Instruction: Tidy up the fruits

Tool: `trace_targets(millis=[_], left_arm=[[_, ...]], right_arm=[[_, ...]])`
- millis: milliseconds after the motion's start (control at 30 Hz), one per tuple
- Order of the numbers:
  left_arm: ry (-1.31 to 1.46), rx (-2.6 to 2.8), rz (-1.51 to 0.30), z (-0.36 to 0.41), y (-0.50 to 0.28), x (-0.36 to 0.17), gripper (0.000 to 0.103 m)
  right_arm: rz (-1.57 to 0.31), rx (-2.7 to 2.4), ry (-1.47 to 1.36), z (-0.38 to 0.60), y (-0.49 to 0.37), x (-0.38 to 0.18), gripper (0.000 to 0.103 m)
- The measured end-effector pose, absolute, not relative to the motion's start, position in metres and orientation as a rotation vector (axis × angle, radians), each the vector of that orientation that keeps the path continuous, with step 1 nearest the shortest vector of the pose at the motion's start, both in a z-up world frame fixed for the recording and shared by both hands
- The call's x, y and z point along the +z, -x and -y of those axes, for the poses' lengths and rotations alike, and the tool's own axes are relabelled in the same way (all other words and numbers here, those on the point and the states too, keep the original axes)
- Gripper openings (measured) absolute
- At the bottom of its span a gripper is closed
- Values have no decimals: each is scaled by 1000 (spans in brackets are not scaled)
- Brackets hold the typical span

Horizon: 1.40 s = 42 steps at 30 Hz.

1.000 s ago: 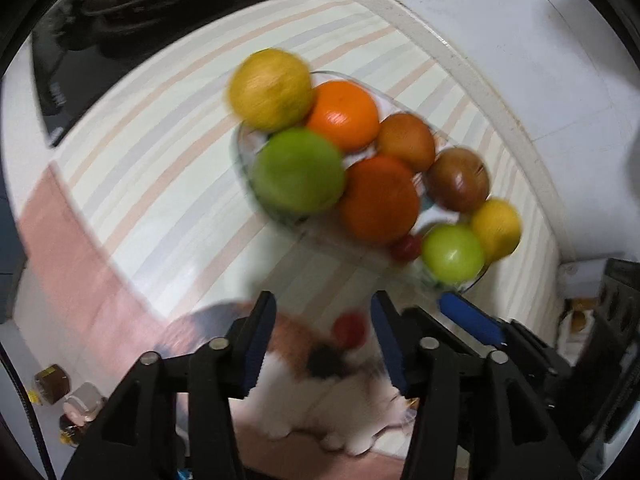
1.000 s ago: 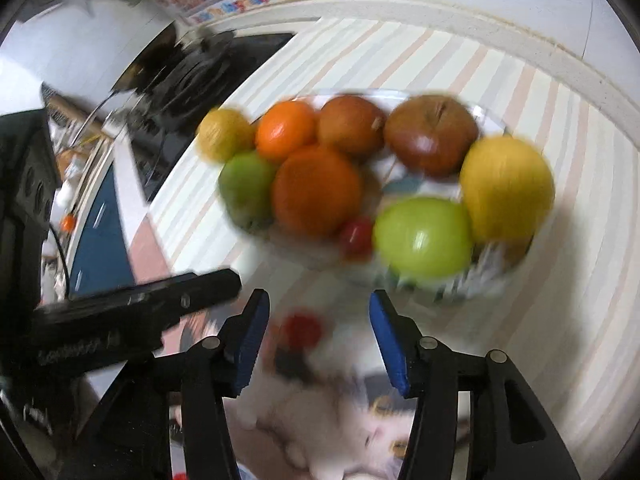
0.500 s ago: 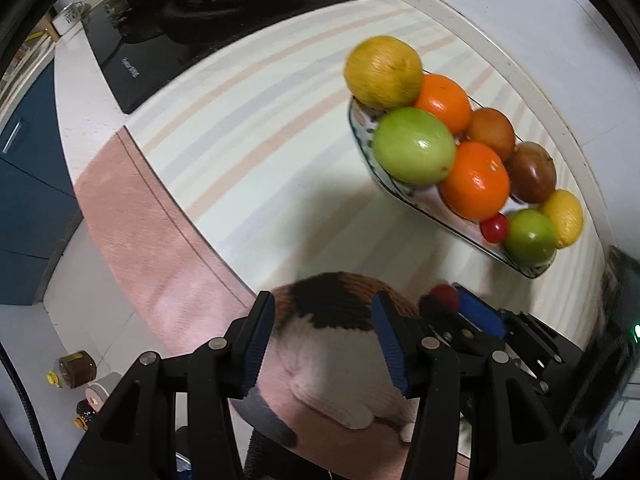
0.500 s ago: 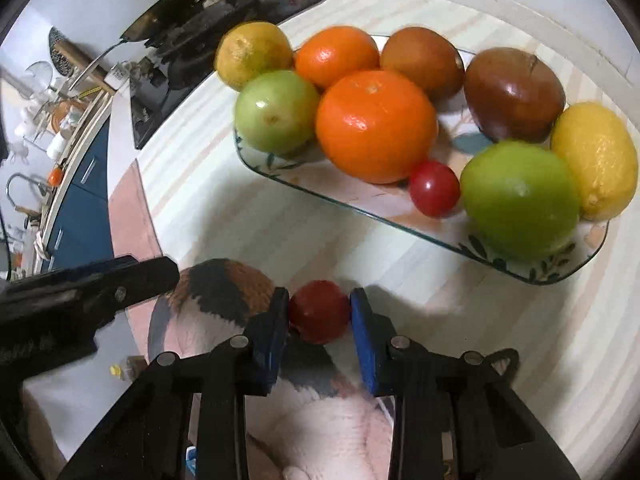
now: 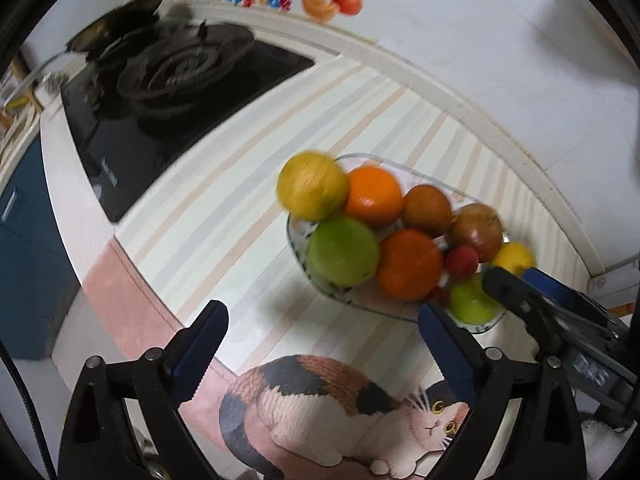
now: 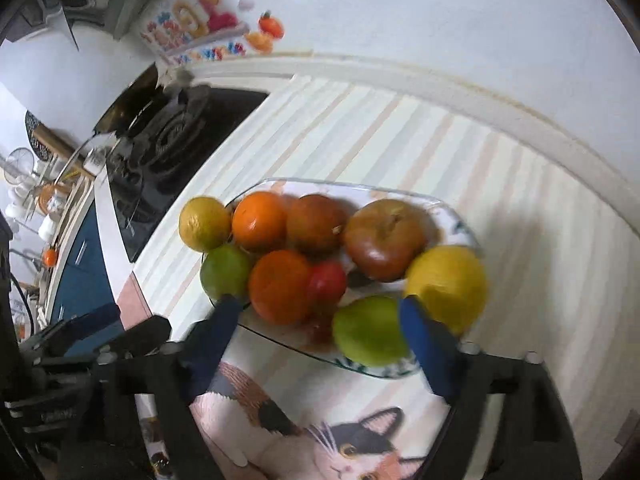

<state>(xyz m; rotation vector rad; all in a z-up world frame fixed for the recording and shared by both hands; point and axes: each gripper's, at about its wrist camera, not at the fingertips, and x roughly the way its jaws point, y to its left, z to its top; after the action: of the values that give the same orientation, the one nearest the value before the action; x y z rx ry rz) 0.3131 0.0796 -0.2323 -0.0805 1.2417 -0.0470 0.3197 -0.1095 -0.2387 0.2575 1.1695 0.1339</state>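
The left gripper and the right gripper both have jaws that have just been opening and now stand wide with nothing held between them. The fruits sit together on the glass plate on the striped counter: in the right wrist view two oranges, two brown fruits, two green fruits, two yellow fruits and a small red tomato at the pile's centre. In the left wrist view the plate lies at 2 o'clock from the left gripper, the stove at 11 o'clock.
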Motion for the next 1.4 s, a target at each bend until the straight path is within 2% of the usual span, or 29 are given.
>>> trace_targets(millis=[133, 467, 967, 1400], left_arm=[[24, -31, -1194, -72, -303, -212, 97], [32, 41, -1097, -54, -237, -161, 97], [39, 29, -922, -29, -119, -54, 97], [17, -2, -857, -29, -46, -8, 97]], right_arm=[[-1197, 34, -175, 125, -293, -217, 95], [-1132, 40, -100, 148, -221, -157, 95], [-924, 89, -73, 161, -97, -31, 95], [-866, 81, -61, 162, -19, 21, 95]])
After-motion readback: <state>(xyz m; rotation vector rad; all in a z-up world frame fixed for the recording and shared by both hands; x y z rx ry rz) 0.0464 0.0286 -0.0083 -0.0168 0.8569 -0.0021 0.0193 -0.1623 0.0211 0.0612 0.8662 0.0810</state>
